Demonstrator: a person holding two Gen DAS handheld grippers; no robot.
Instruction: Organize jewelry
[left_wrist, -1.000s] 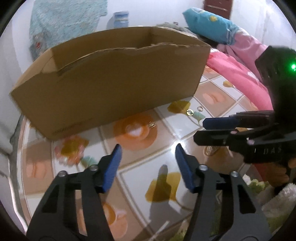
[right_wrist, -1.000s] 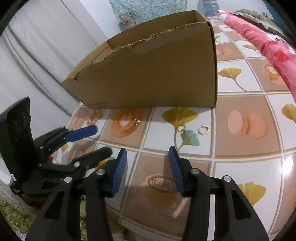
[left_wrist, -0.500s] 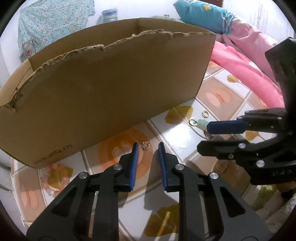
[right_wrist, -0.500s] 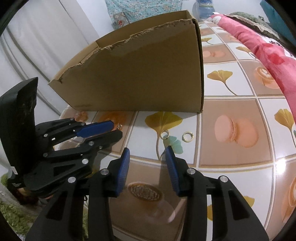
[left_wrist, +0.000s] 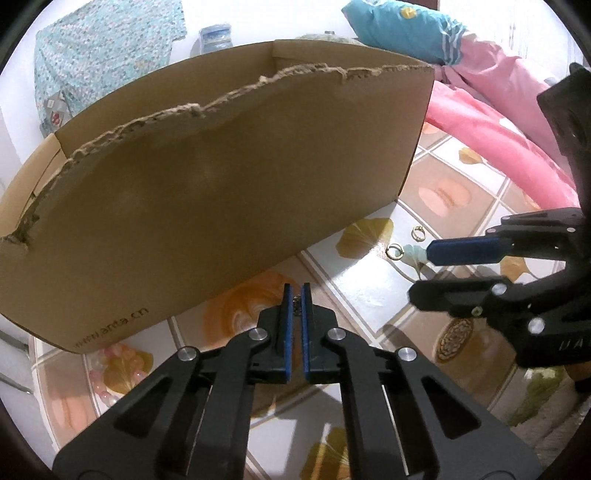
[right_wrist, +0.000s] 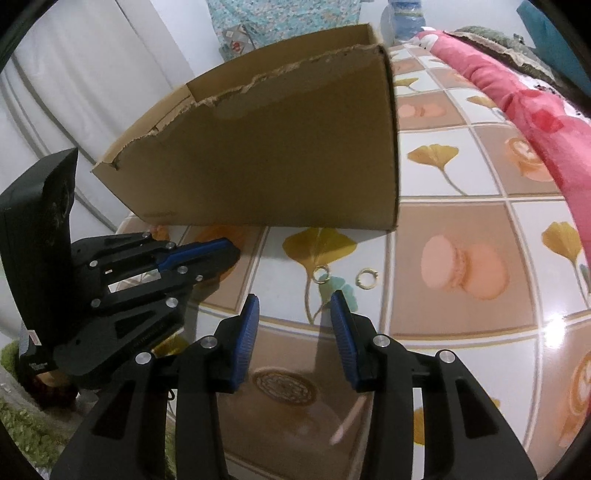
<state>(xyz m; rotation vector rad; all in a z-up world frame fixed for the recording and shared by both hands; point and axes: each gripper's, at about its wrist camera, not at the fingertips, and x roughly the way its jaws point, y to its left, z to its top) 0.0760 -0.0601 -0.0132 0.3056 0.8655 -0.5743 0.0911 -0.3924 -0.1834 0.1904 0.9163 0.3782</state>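
the left gripper (left_wrist: 296, 295) is being held clamped on a small sparkly jewel piece (left_wrist: 296, 303), which is being pinched right at the tips of its blue pads, low over the patterned tabletop (left_wrist: 373, 295). just beyond the tips the torn cardboard box (left_wrist: 221, 192) is standing close, its ragged rim being well above the gripper. the right gripper (right_wrist: 293, 317) is being held with its jaws apart and nothing between them; two small gold rings are lying on the tabletop just ahead of it, the nearer ring (right_wrist: 322, 275) and the further ring (right_wrist: 366, 277) being side by side but not touching.

the piece in the left gripper is being gripped by very little surface, so it is likely to be dropped or flicked out if the gripper is being lifted fast or knocked against the box wall. being tiny and bright, it looks hard and slippery, and its exact shape cannot be told. the rings are looking thin and flat on the glossy cloth, so they may be pushed along instead of being caught when the pads are being brought down around them.
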